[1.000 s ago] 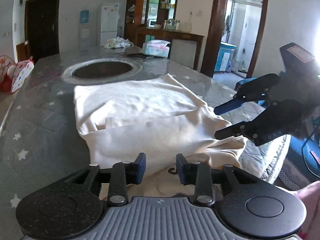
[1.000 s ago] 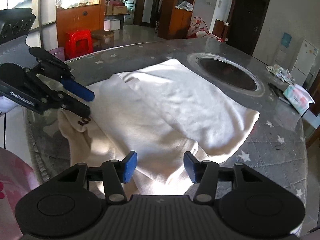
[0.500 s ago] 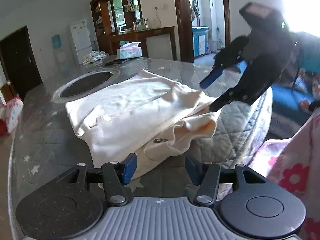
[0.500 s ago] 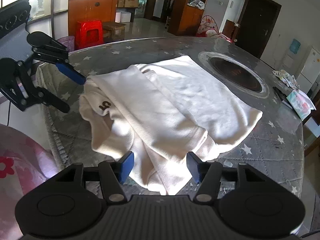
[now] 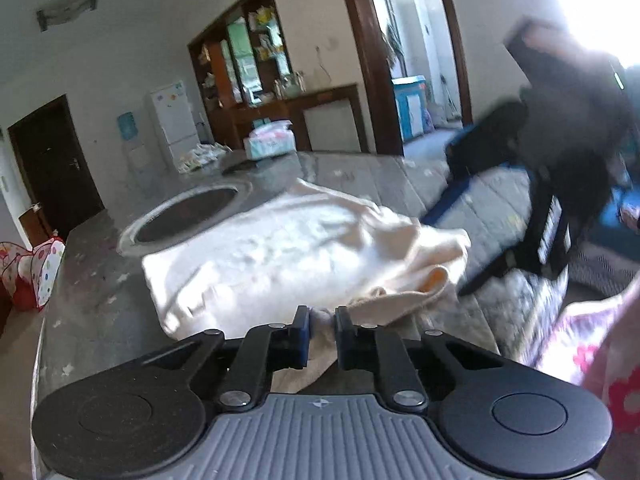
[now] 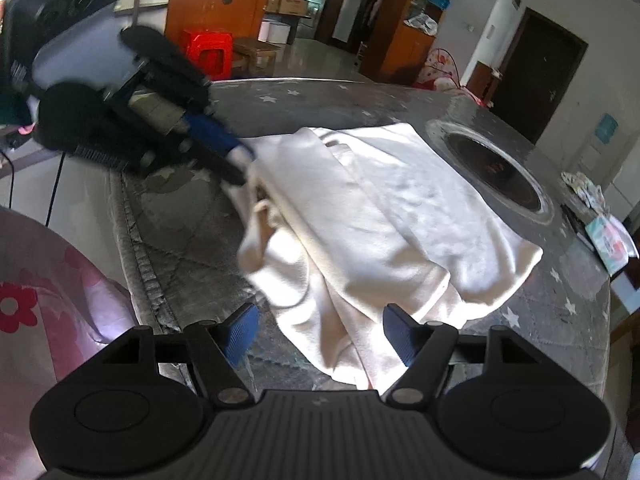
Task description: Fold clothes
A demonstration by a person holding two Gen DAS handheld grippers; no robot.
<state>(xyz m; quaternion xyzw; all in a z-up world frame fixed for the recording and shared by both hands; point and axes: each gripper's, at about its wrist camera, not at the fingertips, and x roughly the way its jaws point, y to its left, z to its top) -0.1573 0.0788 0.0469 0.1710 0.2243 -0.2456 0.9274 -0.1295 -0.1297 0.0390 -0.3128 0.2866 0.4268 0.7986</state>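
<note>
A cream garment (image 5: 280, 252) lies part-folded on the grey star-print table cover (image 5: 92, 300), its near end bunched up. In the left wrist view my left gripper (image 5: 322, 318) has its jaws closing, with a fold of the garment's near edge pinched between the pads. The right wrist view shows the same grip: the left gripper (image 6: 238, 164) holds the garment (image 6: 400, 208) at its left corner. My right gripper (image 6: 320, 334) has its jaws opening wide over the garment's near hem, and the pads do not press on it. It appears blurred as the right gripper (image 5: 444, 256) beside the bunched end.
A round dark recess (image 6: 492, 168) sits in the table (image 6: 320, 96) beyond the garment. A tissue pack (image 5: 268, 142) and small items lie at the far side. The person's pink floral sleeve (image 6: 40, 300) is near the table edge. Cabinets and doorways stand behind.
The left jaws opened and then came together on the garment's near edge. The right jaws spread wider. The garment's hanging end now lies bunched on the table, and both views have rolled.
</note>
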